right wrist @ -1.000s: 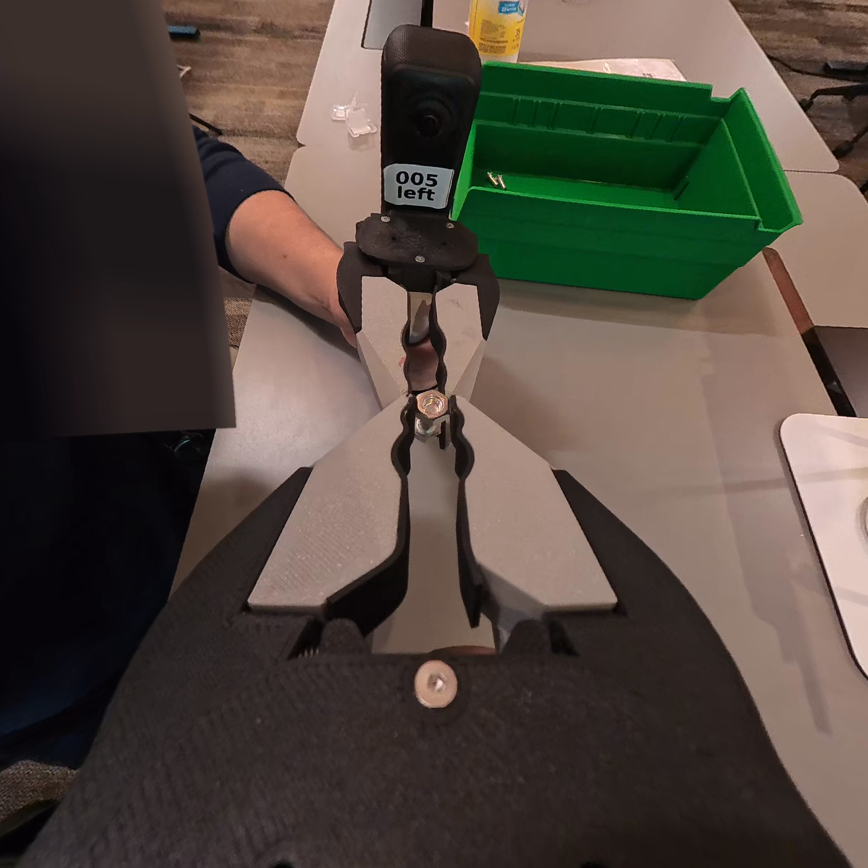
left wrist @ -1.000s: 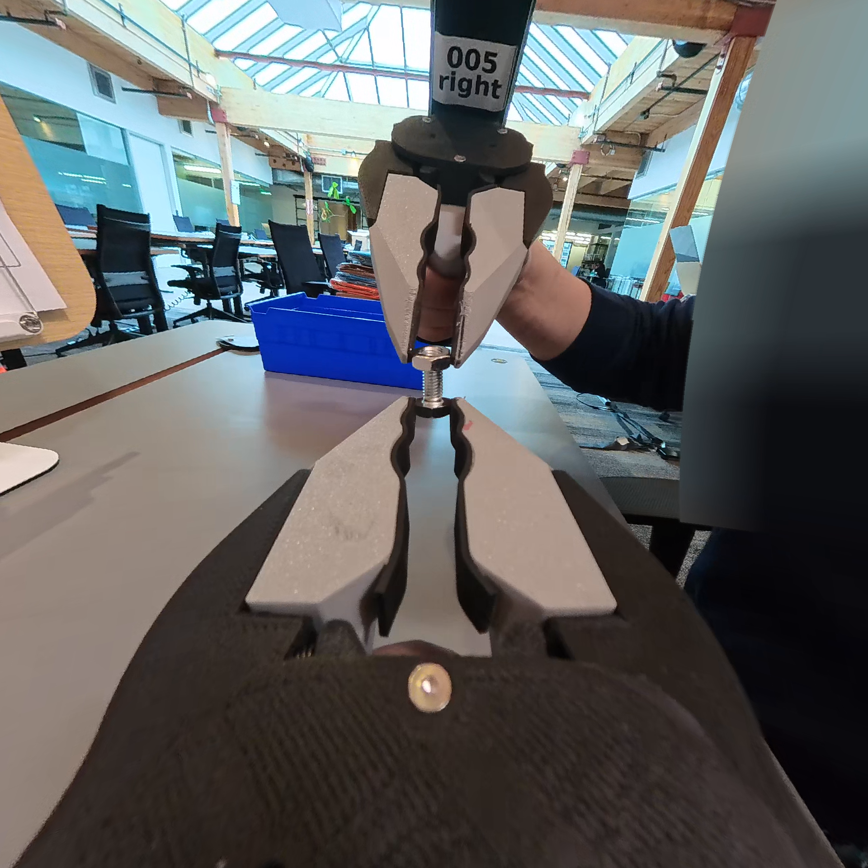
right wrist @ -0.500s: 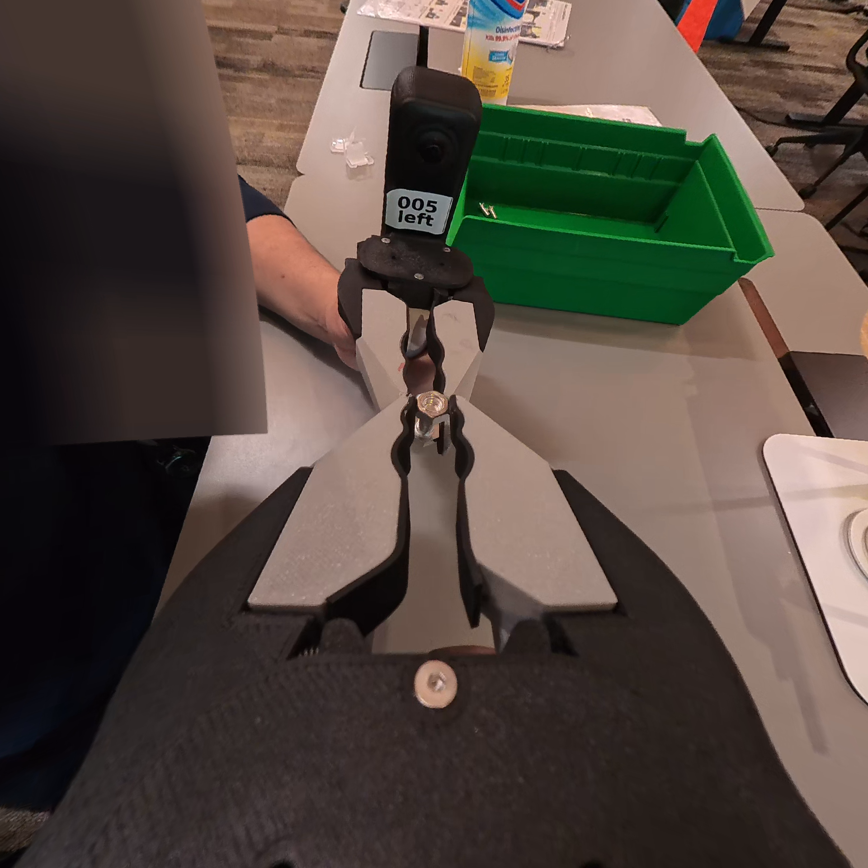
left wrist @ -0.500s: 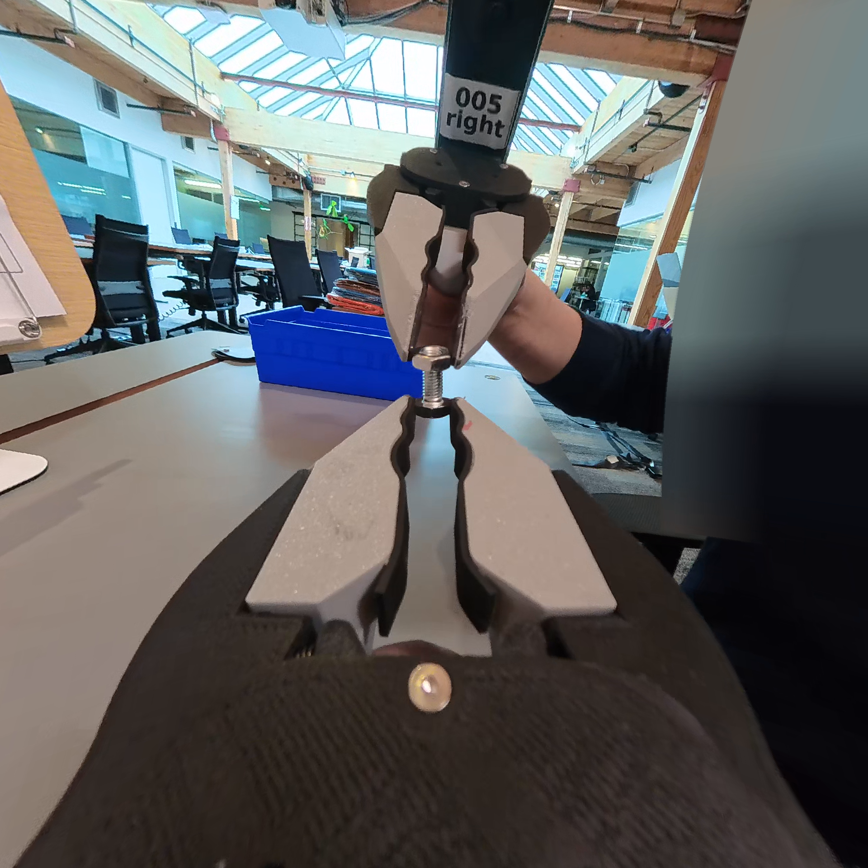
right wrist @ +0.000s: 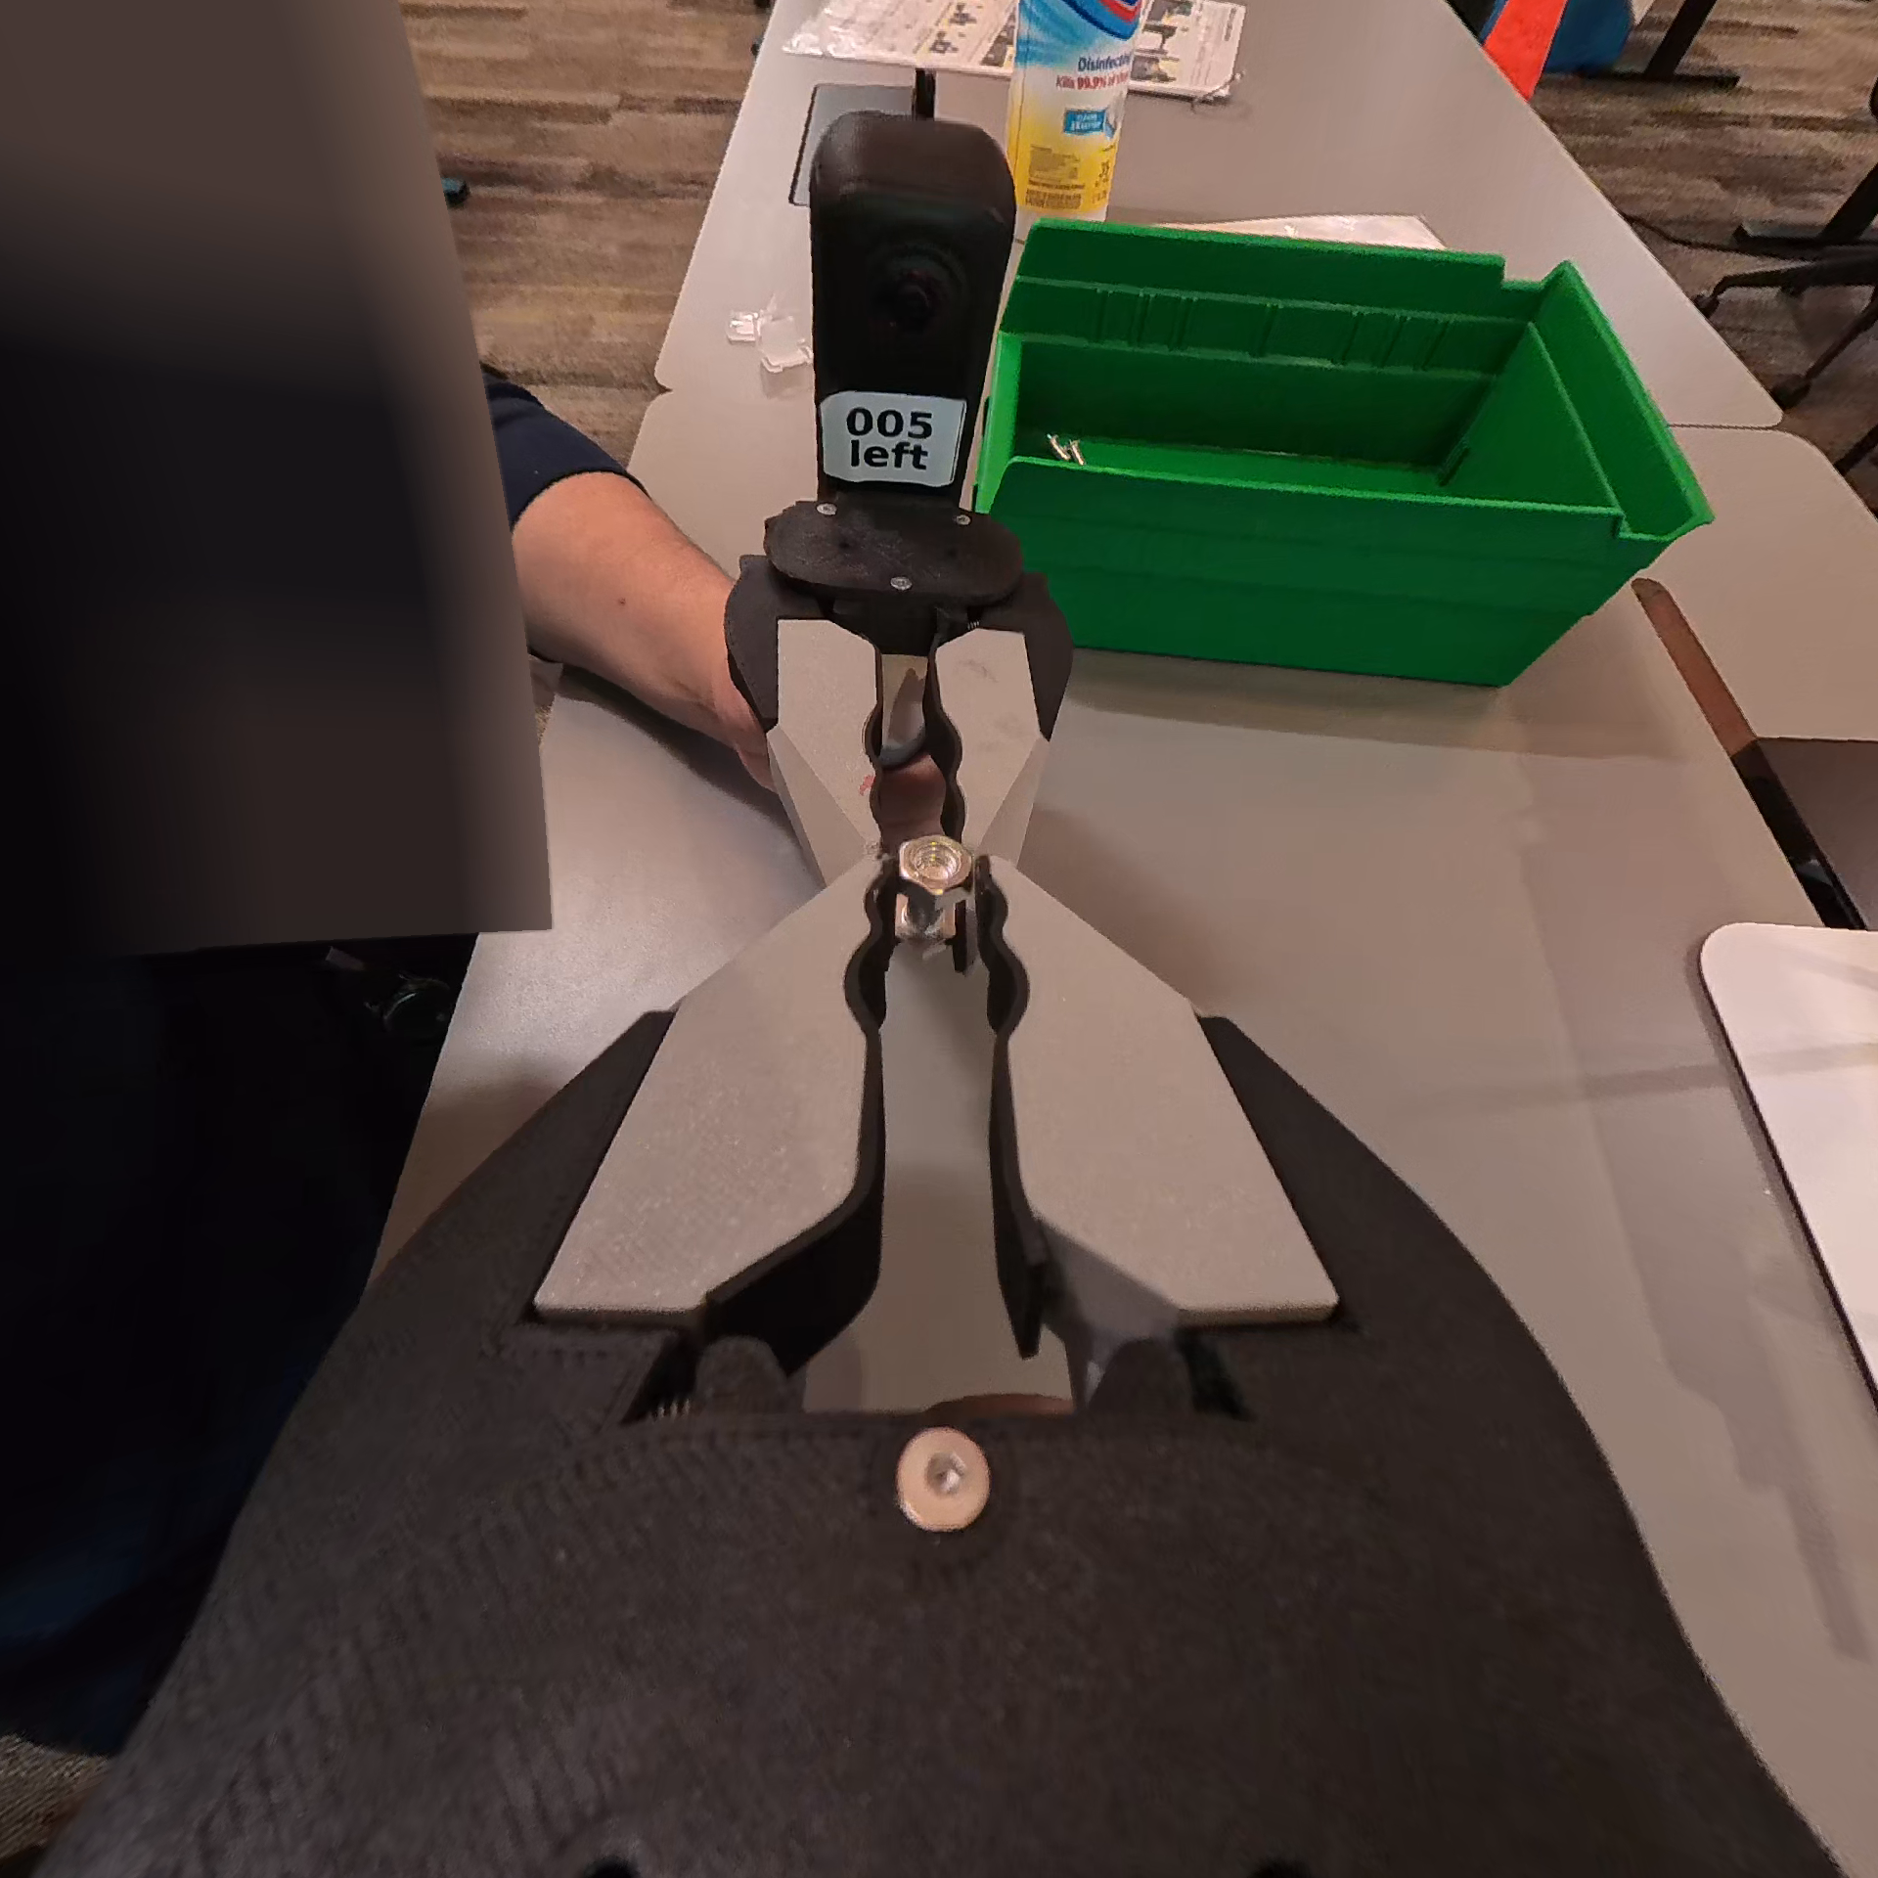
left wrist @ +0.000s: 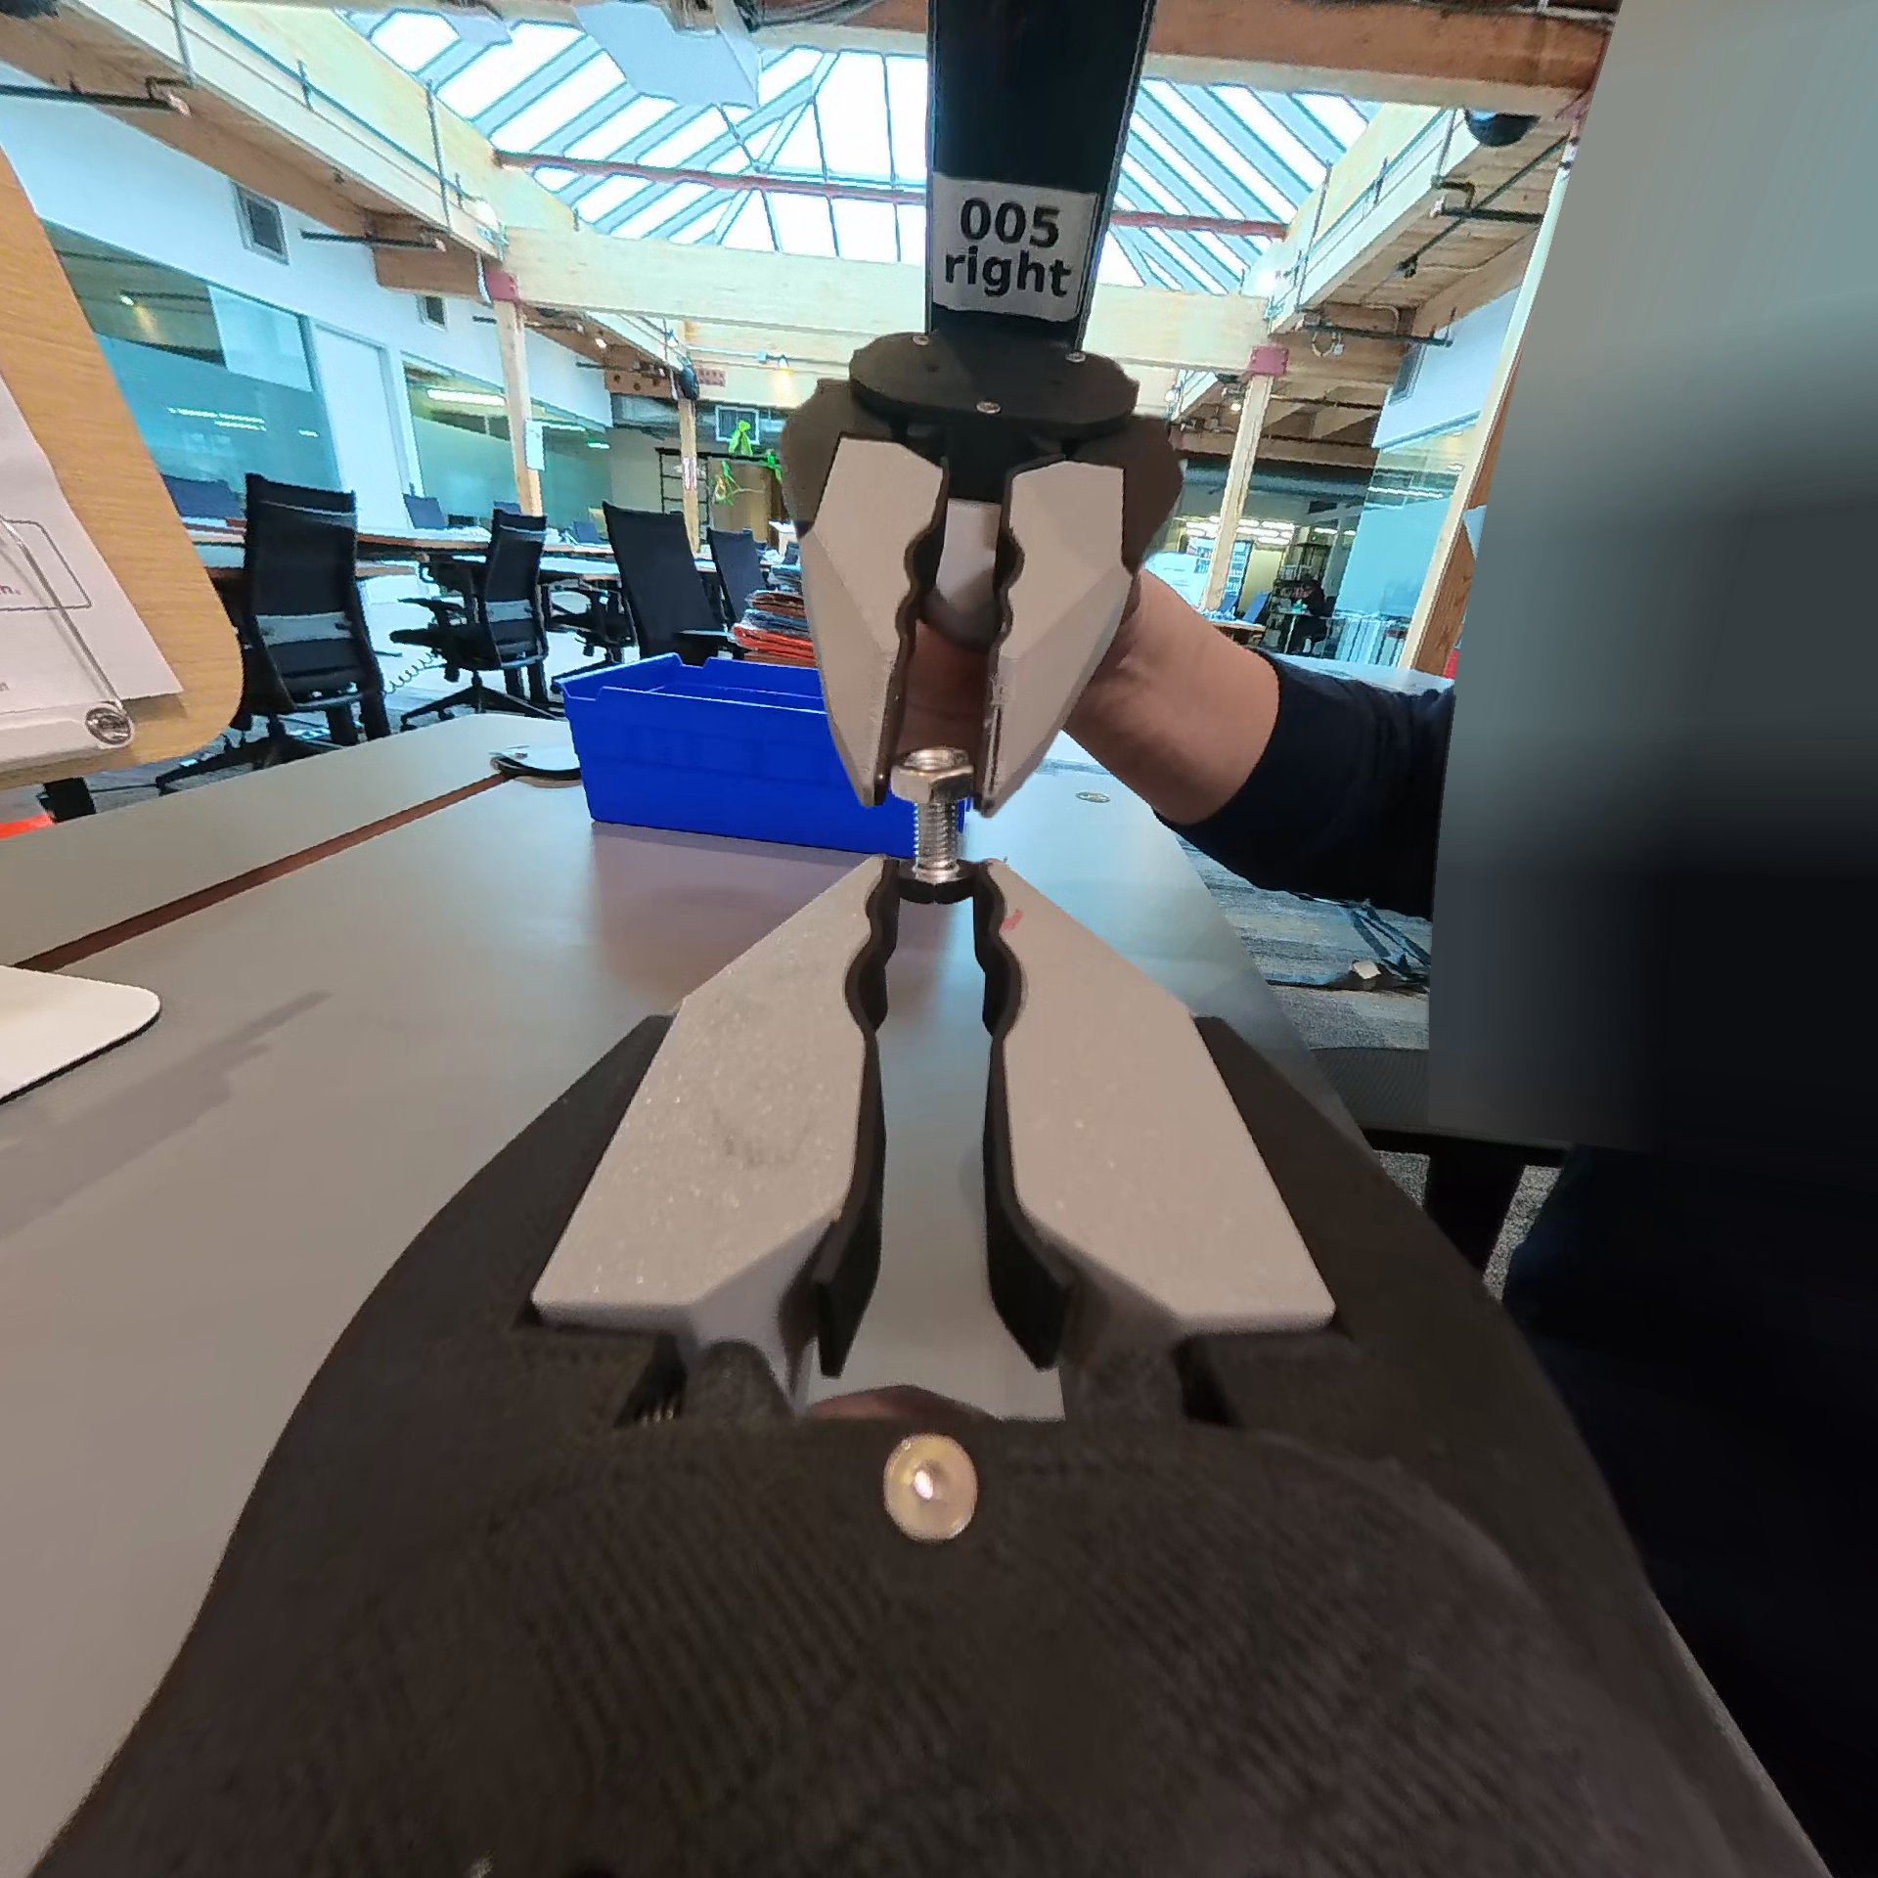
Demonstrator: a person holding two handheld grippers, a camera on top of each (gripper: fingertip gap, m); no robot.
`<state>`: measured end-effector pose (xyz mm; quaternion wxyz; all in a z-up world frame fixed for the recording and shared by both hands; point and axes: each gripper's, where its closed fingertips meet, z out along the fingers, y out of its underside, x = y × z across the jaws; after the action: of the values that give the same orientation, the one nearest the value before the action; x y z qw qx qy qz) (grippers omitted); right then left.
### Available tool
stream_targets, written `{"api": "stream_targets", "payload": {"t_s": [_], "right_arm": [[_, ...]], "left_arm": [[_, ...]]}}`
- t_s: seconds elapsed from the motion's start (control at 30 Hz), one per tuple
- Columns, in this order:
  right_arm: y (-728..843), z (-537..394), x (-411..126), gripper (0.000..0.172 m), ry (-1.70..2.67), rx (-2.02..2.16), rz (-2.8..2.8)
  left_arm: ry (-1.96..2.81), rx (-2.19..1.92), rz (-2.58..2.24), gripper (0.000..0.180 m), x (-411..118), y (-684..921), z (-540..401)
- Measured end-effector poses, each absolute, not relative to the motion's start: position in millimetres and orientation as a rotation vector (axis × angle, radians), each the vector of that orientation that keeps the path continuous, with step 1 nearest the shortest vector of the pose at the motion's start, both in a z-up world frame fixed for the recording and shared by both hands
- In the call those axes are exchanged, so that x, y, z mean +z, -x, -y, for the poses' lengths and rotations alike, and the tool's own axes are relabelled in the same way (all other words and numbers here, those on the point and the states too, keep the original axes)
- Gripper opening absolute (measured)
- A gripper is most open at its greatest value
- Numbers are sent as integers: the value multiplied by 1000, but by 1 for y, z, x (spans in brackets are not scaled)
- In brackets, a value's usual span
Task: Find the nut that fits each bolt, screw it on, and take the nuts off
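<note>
A silver bolt [left wrist: 935, 838] stands upright above the grey table [left wrist: 407, 1016]. My left gripper [left wrist: 935, 886] is shut on its lower end, pads pressed on both sides. A silver hex nut [left wrist: 930, 777] sits on the top of the thread. My right gripper [left wrist: 930, 795] comes down from above and is shut on that nut. In the right wrist view the right gripper [right wrist: 930, 894] clamps the nut [right wrist: 933, 869], with the bolt [right wrist: 920, 920] under it. The left gripper [right wrist: 920, 854] meets it from the far side.
A blue bin [left wrist: 711, 762] stands behind the grippers in the left wrist view. A green bin [right wrist: 1301, 528] and a spray bottle [right wrist: 1067, 102] stand at the far side in the right wrist view. A white pad [right wrist: 1809, 1118] lies at the right edge. The tips of both grippers are at nearly the same place.
The right gripper has tilted and turned a little around the bolt with the nut still in it. The left gripper has kept its hold on the bolt and hardly moved.
</note>
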<state>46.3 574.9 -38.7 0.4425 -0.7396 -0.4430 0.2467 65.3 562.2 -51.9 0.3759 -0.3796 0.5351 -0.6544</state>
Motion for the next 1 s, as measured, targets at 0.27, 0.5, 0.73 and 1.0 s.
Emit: {"api": "stream_targets", "payload": {"t_s": [0.27, 0.5, 0.73, 1.0], "right_arm": [[-47, -573, -36, 23, 1811, 646, 1067], [-48, -571, -33, 39, 1689, 756, 930], [-54, -573, -40, 20, 1670, 765, 906], [-55, -568, -43, 14, 1685, 748, 953]], "left_arm": [[979, -1666, -1375, 13, -53, -66, -563], [993, -1618, -1411, 12, -62, -69, -564], [981, -1579, -1447, 12, -66, -71, -560], [973, -1586, -1454, 12, -66, -70, -557]]}}
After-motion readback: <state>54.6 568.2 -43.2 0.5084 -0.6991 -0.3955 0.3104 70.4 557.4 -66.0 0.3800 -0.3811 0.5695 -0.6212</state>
